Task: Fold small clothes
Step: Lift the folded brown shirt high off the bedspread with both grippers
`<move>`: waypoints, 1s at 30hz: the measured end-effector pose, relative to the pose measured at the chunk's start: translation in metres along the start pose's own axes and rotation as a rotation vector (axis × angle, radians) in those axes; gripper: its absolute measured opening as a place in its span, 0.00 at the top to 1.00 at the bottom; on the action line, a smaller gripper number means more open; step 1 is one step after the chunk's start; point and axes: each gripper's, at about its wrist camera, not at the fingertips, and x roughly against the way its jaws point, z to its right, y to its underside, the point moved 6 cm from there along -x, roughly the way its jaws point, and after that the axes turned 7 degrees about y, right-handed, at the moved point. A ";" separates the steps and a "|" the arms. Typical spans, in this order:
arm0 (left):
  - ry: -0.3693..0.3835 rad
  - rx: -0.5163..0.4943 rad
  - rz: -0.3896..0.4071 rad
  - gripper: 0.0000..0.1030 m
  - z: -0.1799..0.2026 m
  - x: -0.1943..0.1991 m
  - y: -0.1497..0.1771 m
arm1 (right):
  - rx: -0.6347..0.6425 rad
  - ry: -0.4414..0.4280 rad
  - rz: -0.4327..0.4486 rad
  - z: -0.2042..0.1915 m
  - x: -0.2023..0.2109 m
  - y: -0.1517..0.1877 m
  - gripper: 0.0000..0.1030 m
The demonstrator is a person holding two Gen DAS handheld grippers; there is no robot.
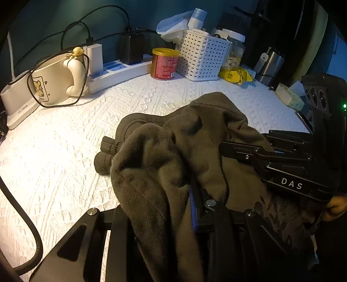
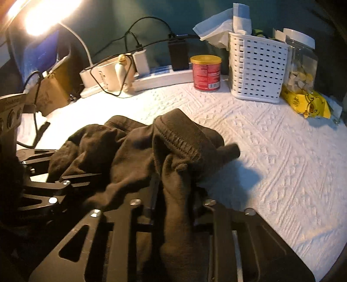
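A dark olive-brown garment [image 1: 206,121] lies bunched on the white textured cloth [image 1: 65,164] that covers the table. Its fleecy inside shows in the left wrist view. My left gripper [image 1: 186,195] is shut on a fold that drapes over its fingers and hides the tips. In the right wrist view the stitched hem of the garment [image 2: 173,143] rises in front of my right gripper [image 2: 173,195], which is shut on a hanging fold. The right gripper [image 1: 229,149] comes in from the right, close beside the left. The left gripper [image 2: 71,180] shows at the left edge.
Along the back stand a cream mug [image 1: 56,84], a white power strip [image 1: 121,71] with chargers, a red can [image 1: 164,64], a white perforated basket [image 1: 203,56] and a yellow packet [image 1: 235,76]. A thick black cable [image 1: 28,227] curves at the left. A bright lamp [image 2: 43,17] glares.
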 end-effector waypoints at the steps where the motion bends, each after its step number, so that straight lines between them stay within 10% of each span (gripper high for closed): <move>1: -0.002 -0.002 0.005 0.78 0.002 0.001 0.000 | -0.006 -0.001 0.002 0.000 0.001 0.000 0.80; 30: -0.033 -0.028 0.312 0.79 0.049 0.115 0.004 | 0.042 0.047 0.313 -0.040 0.148 -0.010 0.85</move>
